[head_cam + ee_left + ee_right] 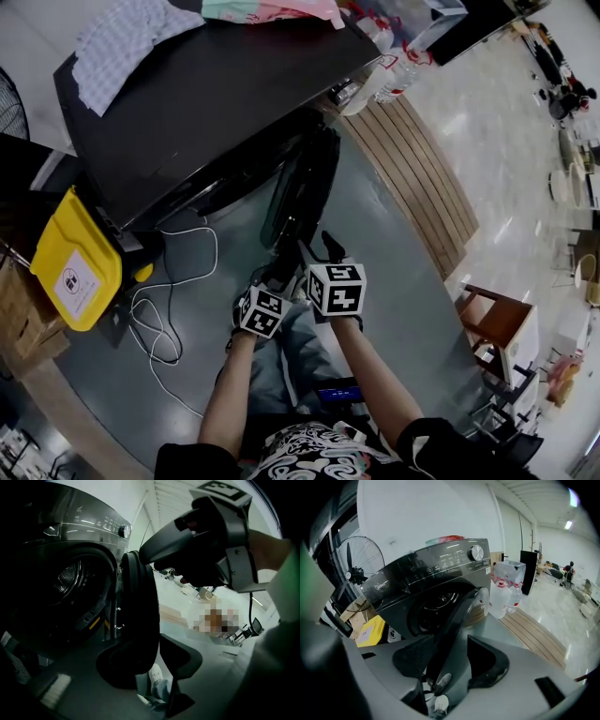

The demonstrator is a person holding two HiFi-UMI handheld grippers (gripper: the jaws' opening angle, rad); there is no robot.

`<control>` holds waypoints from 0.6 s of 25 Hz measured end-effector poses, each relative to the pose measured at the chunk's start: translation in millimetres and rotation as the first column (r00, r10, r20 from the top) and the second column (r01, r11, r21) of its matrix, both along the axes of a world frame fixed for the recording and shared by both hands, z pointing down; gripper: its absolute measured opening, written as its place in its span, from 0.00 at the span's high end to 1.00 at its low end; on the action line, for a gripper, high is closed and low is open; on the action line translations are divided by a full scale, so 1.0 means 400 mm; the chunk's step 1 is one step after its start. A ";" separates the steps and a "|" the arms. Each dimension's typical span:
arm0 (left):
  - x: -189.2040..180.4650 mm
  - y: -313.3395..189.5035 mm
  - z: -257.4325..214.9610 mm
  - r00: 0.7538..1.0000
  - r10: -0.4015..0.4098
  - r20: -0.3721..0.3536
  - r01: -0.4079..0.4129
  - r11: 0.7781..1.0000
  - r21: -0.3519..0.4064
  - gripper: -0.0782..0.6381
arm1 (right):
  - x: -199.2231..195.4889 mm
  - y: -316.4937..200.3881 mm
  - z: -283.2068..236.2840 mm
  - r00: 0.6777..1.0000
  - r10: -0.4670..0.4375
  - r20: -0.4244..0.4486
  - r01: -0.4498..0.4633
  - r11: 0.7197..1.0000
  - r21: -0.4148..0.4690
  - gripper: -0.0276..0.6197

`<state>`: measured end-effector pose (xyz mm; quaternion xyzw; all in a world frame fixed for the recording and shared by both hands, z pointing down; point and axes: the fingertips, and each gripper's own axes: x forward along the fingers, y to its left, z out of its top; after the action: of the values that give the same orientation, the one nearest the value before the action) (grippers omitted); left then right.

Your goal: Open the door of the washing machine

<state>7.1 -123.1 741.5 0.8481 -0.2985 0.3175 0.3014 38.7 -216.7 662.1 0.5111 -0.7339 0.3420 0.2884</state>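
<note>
The black washing machine (187,103) stands at the upper left, and its round door (302,187) is swung out towards me, edge-on. Both grippers sit at the door's free edge. In the left gripper view the door (138,597) runs down between the jaws of my left gripper (152,660); it lies against the left pad, and a gap shows at the right one. My right gripper (450,660) stands open around the same door edge (457,620), its right pad apart from it. The drum (70,581) is exposed. In the head view the left gripper (270,277) is beside the right gripper (319,251).
A yellow container (75,262) and a loose white cable (159,309) lie on the floor left of the door. Clothes (131,33) rest on the machine's top. A wooden platform (412,178) with water bottles (506,588) is to the right; a fan (361,557) stands left.
</note>
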 end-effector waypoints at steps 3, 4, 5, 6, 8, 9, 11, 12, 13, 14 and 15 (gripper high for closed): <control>-0.028 0.004 -0.012 0.999 -0.043 -0.025 0.044 0.999 0.005 0.70 | -0.001 0.002 0.036 0.999 -0.015 -0.045 0.014 1.000 -0.027 0.61; -0.049 0.000 -0.013 0.997 -0.073 -0.024 0.073 0.997 0.007 0.70 | -0.002 0.002 0.042 0.999 -0.021 -0.047 0.020 0.999 -0.032 0.62; -0.073 -0.008 -0.017 0.993 -0.116 -0.025 0.116 0.993 0.009 0.71 | 0.000 0.001 0.044 0.999 -0.025 -0.046 0.023 0.999 -0.034 0.63; -0.099 -0.022 -0.023 0.984 -0.173 -0.031 0.174 0.985 0.012 0.72 | 0.004 0.001 0.044 0.999 -0.026 -0.046 0.024 0.999 -0.033 0.64; -0.142 -0.058 -0.047 0.951 -0.301 -0.067 0.302 0.953 0.019 0.75 | 0.019 0.006 0.042 0.998 -0.025 -0.052 0.023 0.999 -0.032 0.63; -0.155 -0.075 -0.059 0.934 -0.346 -0.085 0.349 0.937 0.021 0.75 | 0.026 0.011 0.042 0.998 -0.025 -0.058 0.023 0.999 -0.034 0.64; -0.165 -0.102 -0.079 0.916 -0.388 -0.105 0.393 0.919 0.031 0.76 | 0.039 0.020 0.042 0.997 -0.025 -0.074 0.021 0.999 -0.042 0.66; -0.166 -0.114 -0.085 0.910 -0.400 -0.112 0.405 0.914 0.033 0.77 | 0.048 0.024 0.042 0.996 -0.022 -0.083 0.019 0.999 -0.045 0.68; -0.164 -0.125 -0.089 0.903 -0.414 -0.120 0.419 0.908 0.025 0.78 | 0.060 0.028 0.041 0.996 -0.018 -0.090 0.013 0.999 -0.046 0.69; -0.160 -0.134 -0.091 0.893 -0.431 -0.129 0.435 0.900 0.009 0.80 | 0.074 0.032 0.041 0.995 -0.011 -0.095 0.006 0.999 -0.046 0.70; -0.155 -0.142 -0.093 0.883 -0.448 -0.141 0.451 0.893 -0.012 0.80 | 0.091 0.037 0.041 0.995 -0.002 -0.100 -0.002 0.999 -0.046 0.71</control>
<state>-54.9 -180.0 704.3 0.7792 -0.4681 0.1755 0.3780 75.2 -202.0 678.6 0.5208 -0.7105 0.3329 0.3363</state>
